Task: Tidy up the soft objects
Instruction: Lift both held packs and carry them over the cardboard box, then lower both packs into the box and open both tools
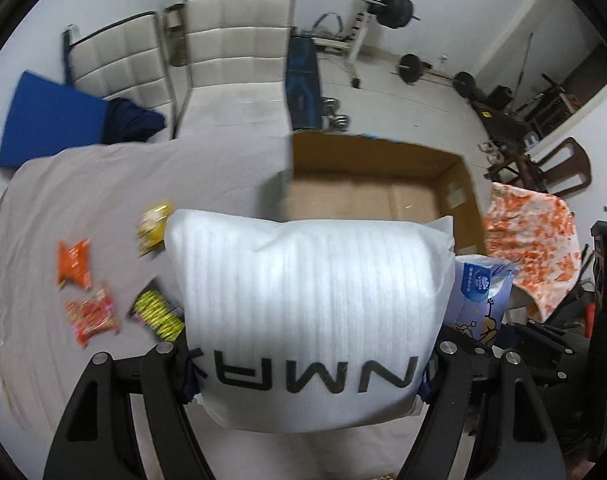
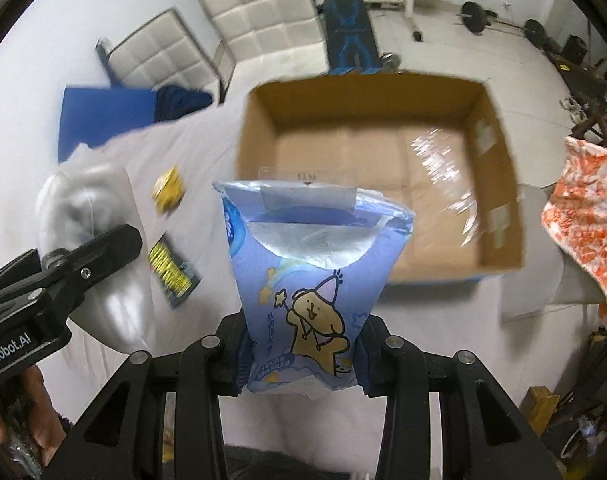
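Filling the lower middle of the left wrist view, a white foam-wrapped pillow-like package (image 1: 307,312) sits clamped in the left gripper (image 1: 307,394), whose fingertips are hidden behind the package's lower corners. Its black lettering reads upside down and is partly cut off at both sides. The package hides the near edge of the open cardboard box (image 1: 383,184) at 12 o'clock and part of the tissue pack (image 1: 477,296) at 3 o'clock.

In the right wrist view, the right gripper (image 2: 303,354) is closed on the blue tissue pack (image 2: 311,276), squeezing its lower end; the pack stands upright above the cloth-covered table (image 2: 207,160), in front of the cardboard box (image 2: 383,184). The box floor looks bare, though glare and blur smear its right half.

Snack packets lie on the table at 9 o'clock of the pillow: an orange packet (image 1: 74,262), a red packet (image 1: 92,314), a yellow packet (image 1: 153,228) and a yellow-and-black packet (image 1: 159,312), all motion-blurred and their print unreadable. An orange-patterned cloth (image 1: 535,248) hangs at 3 o'clock.
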Available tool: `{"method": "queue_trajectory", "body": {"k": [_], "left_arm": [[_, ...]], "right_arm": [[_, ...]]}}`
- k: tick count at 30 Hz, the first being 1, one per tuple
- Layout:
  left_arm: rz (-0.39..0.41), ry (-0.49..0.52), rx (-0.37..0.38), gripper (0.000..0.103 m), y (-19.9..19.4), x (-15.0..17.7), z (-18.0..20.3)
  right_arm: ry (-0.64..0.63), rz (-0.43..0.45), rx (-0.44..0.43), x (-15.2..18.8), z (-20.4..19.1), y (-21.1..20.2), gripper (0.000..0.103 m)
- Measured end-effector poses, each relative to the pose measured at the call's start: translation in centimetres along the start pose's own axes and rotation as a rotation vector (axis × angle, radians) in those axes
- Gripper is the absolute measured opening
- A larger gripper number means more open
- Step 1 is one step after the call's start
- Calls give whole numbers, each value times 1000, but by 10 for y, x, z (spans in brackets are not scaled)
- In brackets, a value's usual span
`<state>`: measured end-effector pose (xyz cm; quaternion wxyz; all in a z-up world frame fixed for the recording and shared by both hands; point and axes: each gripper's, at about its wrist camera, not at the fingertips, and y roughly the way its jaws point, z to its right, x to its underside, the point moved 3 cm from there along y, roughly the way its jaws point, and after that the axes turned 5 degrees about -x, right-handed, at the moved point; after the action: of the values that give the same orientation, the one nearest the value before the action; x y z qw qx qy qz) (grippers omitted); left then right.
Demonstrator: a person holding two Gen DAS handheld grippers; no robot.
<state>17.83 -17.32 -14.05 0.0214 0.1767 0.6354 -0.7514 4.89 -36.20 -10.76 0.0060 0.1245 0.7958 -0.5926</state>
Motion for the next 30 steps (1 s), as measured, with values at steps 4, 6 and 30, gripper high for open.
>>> {"method": "queue_trajectory", "body": {"k": [4, 6, 30], "left_arm": [[-57, -3, 64, 75, 38, -41, 46], [-96, -17, 91, 75, 58, -56, 61], [-382, -9, 34, 76, 261, -131, 127]], "right_arm": [[19, 17, 40, -41, 46, -1, 42], [24, -1, 50, -77, 58, 26, 42], [-31, -215, 149, -226, 164, 264, 52]]}}
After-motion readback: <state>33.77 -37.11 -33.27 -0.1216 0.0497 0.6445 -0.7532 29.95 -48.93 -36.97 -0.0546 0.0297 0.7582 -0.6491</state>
